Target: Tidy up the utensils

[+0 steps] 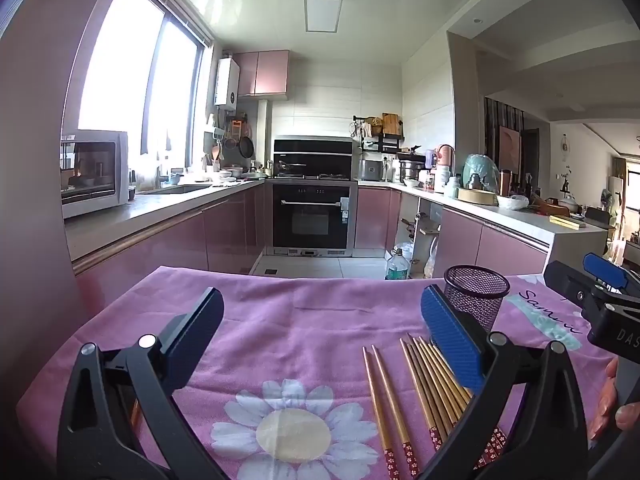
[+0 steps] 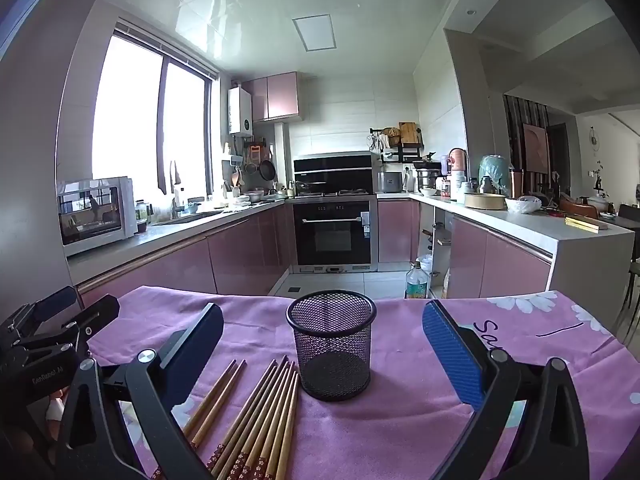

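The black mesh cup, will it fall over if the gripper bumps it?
Probably, yes. The black mesh cup stands empty and taller than it is wide, so it likely weighs little and may tip. It sits on a soft pink cloth, so it might slide or wobble too.

Nine or so chopsticks (image 2: 256,412), one mesh cup (image 2: 332,344), two grippers (image 2: 320,344).

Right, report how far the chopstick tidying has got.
Nothing is done yet: the black mesh cup stands empty. Nothing is in hand: the left gripper and right gripper are open. Left: all the wooden chopsticks lying on the pink floral cloth.
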The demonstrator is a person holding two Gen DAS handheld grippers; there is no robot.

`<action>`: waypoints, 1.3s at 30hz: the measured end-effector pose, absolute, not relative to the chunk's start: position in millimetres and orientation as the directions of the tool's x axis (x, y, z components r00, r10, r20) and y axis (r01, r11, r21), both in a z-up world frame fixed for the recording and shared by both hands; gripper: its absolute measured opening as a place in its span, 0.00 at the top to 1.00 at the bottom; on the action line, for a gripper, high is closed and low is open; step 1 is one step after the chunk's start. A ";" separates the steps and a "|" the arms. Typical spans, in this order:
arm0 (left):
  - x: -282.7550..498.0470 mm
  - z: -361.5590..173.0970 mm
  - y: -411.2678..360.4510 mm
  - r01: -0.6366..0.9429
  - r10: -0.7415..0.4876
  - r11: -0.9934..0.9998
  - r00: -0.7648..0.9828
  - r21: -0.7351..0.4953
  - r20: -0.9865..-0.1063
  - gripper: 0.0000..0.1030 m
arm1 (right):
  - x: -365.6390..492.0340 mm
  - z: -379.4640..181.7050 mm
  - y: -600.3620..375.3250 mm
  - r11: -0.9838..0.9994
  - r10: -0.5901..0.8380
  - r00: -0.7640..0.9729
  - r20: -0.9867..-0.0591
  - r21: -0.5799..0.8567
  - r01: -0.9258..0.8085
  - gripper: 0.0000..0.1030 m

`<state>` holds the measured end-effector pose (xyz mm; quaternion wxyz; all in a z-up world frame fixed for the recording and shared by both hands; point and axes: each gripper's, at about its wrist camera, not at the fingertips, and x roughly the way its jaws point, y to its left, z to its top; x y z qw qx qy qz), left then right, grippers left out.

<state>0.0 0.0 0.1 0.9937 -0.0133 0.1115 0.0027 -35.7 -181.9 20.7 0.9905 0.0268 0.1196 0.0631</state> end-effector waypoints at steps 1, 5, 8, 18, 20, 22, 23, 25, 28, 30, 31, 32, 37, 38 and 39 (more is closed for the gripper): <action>0.5 0.1 -0.5 -0.010 0.006 1.000 0.975 -0.017 -0.224 0.05 | -34.0 21.4 -182.5 0.990 0.132 0.963 -0.234 0.069 -0.119 0.06; 6.4 1.1 -0.7 -0.012 0.008 1.000 0.975 -0.017 -0.224 0.05 | -35.3 24.2 -175.1 0.992 0.126 0.968 -0.217 0.055 -0.117 0.06; 7.1 3.5 -3.1 -0.011 0.008 1.000 0.977 -0.016 -0.212 0.05 | -43.8 17.7 -175.1 0.992 0.124 0.973 -0.194 0.053 -0.116 0.06; -2.7 5.7 -2.6 -0.012 0.008 1.000 0.984 -0.020 -0.181 0.05 | -45.3 21.8 -175.0 0.992 0.120 0.976 -0.182 0.049 -0.112 0.06; -2.3 6.5 -3.3 -0.012 0.008 1.000 0.984 -0.020 -0.179 0.05 | -45.0 21.4 -174.4 0.992 0.121 0.976 -0.182 0.049 -0.113 0.06; -2.2 6.3 -2.9 -0.011 0.007 1.000 0.984 -0.022 -0.177 0.05 | -45.1 21.3 -174.4 0.992 0.120 0.976 -0.182 0.049 -0.113 0.06; -1.7 6.6 -3.6 -0.011 0.007 1.000 0.984 -0.021 -0.177 0.05 | -45.1 21.4 -174.5 0.992 0.121 0.976 -0.182 0.050 -0.113 0.06; -2.3 7.0 -2.8 -0.011 0.007 1.000 0.985 -0.023 -0.175 0.05 | -45.2 21.3 -174.2 0.992 0.119 0.976 -0.182 0.049 -0.112 0.06; -0.7 6.5 -2.9 -0.009 0.005 1.000 0.984 -0.025 -0.176 0.06 | -45.1 21.5 -173.9 0.992 0.120 0.976 -0.182 0.047 -0.113 0.06; -1.3 6.4 -3.1 -0.009 0.005 1.000 0.985 -0.023 -0.174 0.05 | -45.2 22.0 -174.4 0.992 0.122 0.976 -0.180 0.050 -0.115 0.06; -2.1 6.4 -2.5 -0.009 0.005 1.000 0.985 -0.023 -0.174 0.05 | -44.2 21.8 -173.6 0.992 0.122 0.976 -0.180 0.050 -0.115 0.06; -1.7 6.7 -2.6 -0.008 0.004 1.000 0.985 -0.023 -0.174 0.05 | -43.9 22.0 -173.4 0.992 0.121 0.976 -0.180 0.050 -0.114 0.06; 0.0 7.1 -2.8 -0.005 0.001 1.000 0.985 -0.022 -0.174 0.06 | -44.1 22.1 -173.9 0.992 0.121 0.976 -0.179 0.050 -0.114 0.06; 0.0 7.0 -2.9 -0.005 0.001 1.000 0.985 -0.023 -0.173 0.05 | -44.1 21.9 -173.9 0.992 0.122 0.976 -0.179 0.050 -0.115 0.06; -0.3 6.8 -3.0 -0.006 0.002 1.000 0.985 -0.023 -0.173 0.05 | -43.5 22.4 -174.1 0.992 0.122 0.976 -0.180 0.051 -0.115 0.06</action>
